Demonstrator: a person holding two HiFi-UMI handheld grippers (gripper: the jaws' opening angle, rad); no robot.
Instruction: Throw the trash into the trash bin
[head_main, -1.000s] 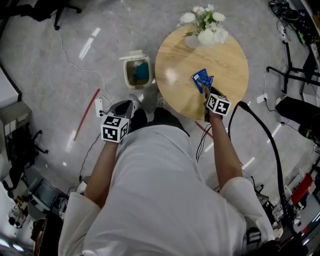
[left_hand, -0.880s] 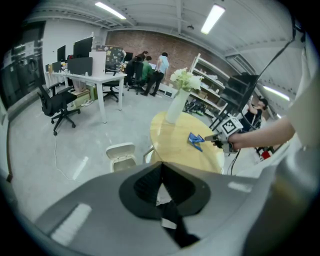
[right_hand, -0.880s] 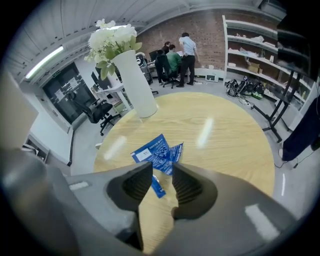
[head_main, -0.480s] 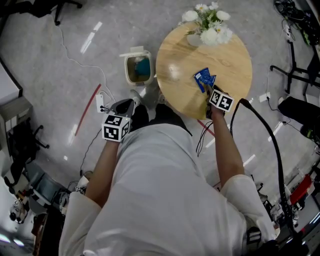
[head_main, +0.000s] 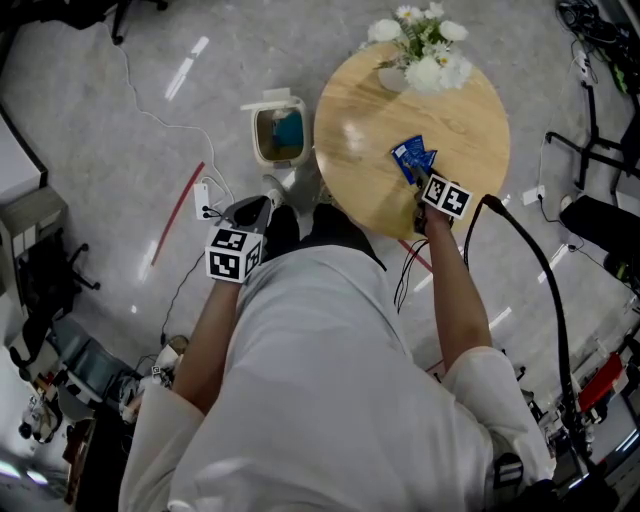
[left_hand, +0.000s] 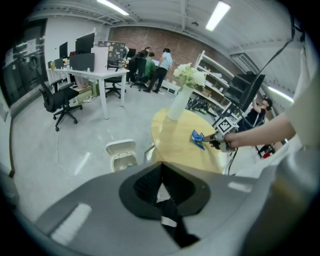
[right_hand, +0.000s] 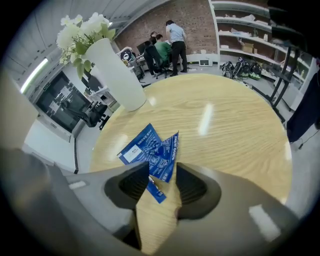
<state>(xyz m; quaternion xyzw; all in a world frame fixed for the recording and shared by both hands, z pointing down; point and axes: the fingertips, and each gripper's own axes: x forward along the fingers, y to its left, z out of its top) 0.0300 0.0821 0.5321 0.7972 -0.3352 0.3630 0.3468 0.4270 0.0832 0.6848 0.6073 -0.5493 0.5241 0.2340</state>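
A blue wrapper (head_main: 412, 158) lies crumpled on the round wooden table (head_main: 455, 110). My right gripper (head_main: 424, 182) sits at the wrapper's near edge. Seen from the right gripper view, its jaws have just been opening and stand apart, the wrapper's (right_hand: 150, 149) near corner lying between them without the pads pressing it. The white trash bin (head_main: 277, 130) stands on the floor left of the table, lid up, something blue inside. My left gripper (head_main: 262, 207) hangs over the floor near the bin, shut and empty (left_hand: 160, 172).
A white vase of flowers (head_main: 420, 48) stands at the table's far edge. Cables, a power strip (head_main: 203, 203) and a red strip (head_main: 178, 218) lie on the floor at left. A thick black cable (head_main: 540, 270) runs along my right arm. Chairs and desks stand around.
The right gripper has sunk a little closer onto the wrapper's near edge. The left gripper has stayed where it was.
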